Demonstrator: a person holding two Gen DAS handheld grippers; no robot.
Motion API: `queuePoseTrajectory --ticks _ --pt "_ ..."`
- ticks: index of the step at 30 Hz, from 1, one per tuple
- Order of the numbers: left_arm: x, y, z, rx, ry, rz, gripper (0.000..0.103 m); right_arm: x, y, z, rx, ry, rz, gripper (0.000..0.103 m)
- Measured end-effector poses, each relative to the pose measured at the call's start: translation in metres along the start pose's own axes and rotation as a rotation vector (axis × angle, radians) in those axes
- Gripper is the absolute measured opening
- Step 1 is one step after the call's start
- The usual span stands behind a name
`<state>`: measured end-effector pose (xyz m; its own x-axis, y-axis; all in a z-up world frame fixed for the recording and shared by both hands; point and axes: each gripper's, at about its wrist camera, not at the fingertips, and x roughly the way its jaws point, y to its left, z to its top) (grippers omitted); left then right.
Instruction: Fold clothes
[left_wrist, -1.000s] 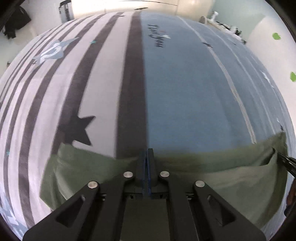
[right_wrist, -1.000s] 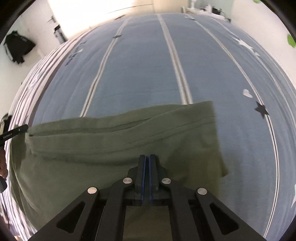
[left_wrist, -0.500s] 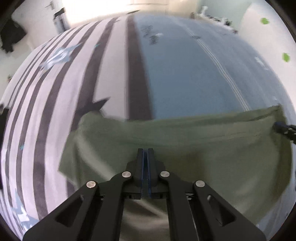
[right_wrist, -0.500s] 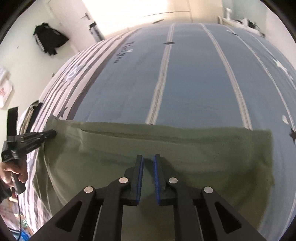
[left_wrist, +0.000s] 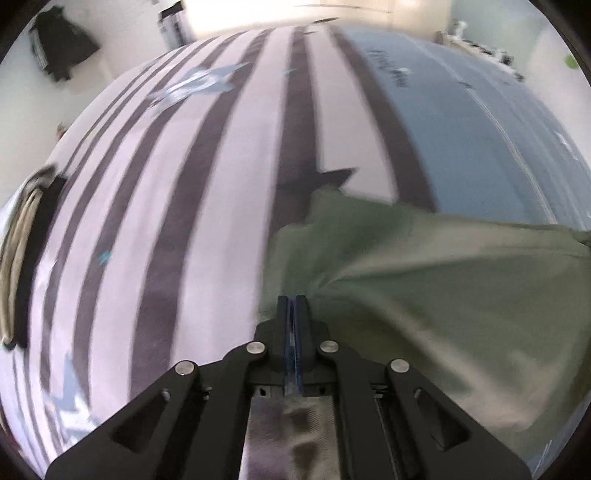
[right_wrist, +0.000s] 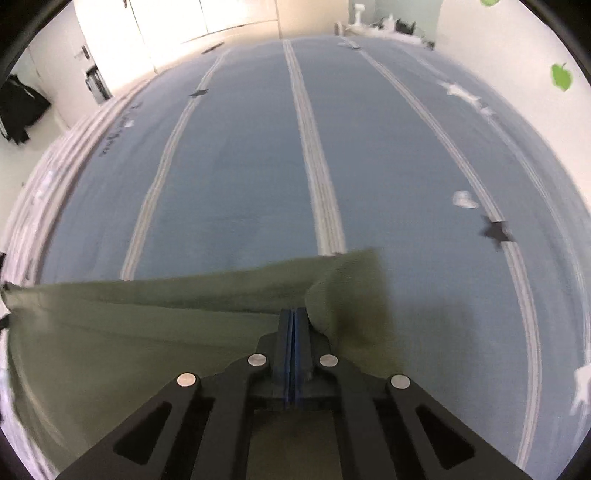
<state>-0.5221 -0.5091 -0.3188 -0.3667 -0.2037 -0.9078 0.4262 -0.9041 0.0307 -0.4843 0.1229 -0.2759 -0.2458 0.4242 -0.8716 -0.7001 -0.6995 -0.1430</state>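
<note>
An olive green garment lies on the bed, spread across the striped sheet. My left gripper is shut on the garment's left part, and creases fan out to the right from its tips. In the right wrist view the same garment stretches off to the left. My right gripper is shut on it near its right end. There the cloth bunches into a raised flap beside the fingertips. The cloth under both gripper bodies is hidden.
The bed sheet is blue on the right and white with dark stripes and stars on the left. A stack of folded clothes lies at the bed's left edge. A dark garment hangs on the far wall.
The left gripper has pulled the garment's edge over the striped part of the sheet. The right gripper opened briefly, then shut again on the cloth, which now bunches up at its tips.
</note>
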Motion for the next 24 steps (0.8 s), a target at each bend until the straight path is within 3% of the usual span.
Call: queuePoseTrajectory --ticks 4,6,8,11,18,22,24 --pt "-0.021 0.020 -0.015 -0.089 0.008 -0.026 0.003 -0.026 -0.016 -0.019 0.014 -0.012 -0.003 0.004" --pt "-0.033 0.026 -0.031 -0.122 0.022 -0.049 0.004 -0.038 -0.020 -0.033 0.015 -0.017 -0.012 0.010" --pt "-0.044 0.028 -0.045 -0.143 0.038 -0.076 0.007 -0.050 -0.028 -0.045 0.022 -0.021 -0.016 0.025" --pt "-0.053 0.027 -0.068 -0.154 0.070 -0.113 0.012 -0.055 -0.035 -0.059 0.039 0.004 -0.005 0.030" --pt "-0.061 0.017 -0.102 -0.115 0.120 -0.156 0.018 -0.065 -0.048 -0.110 0.050 0.093 -0.033 0.031" --pt "-0.061 0.007 -0.108 -0.057 0.126 -0.126 0.033 -0.070 -0.055 -0.133 0.053 0.112 -0.062 0.040" --pt "-0.058 0.003 -0.112 -0.033 0.138 -0.102 0.034 -0.074 -0.057 -0.143 0.052 0.116 -0.070 0.041"
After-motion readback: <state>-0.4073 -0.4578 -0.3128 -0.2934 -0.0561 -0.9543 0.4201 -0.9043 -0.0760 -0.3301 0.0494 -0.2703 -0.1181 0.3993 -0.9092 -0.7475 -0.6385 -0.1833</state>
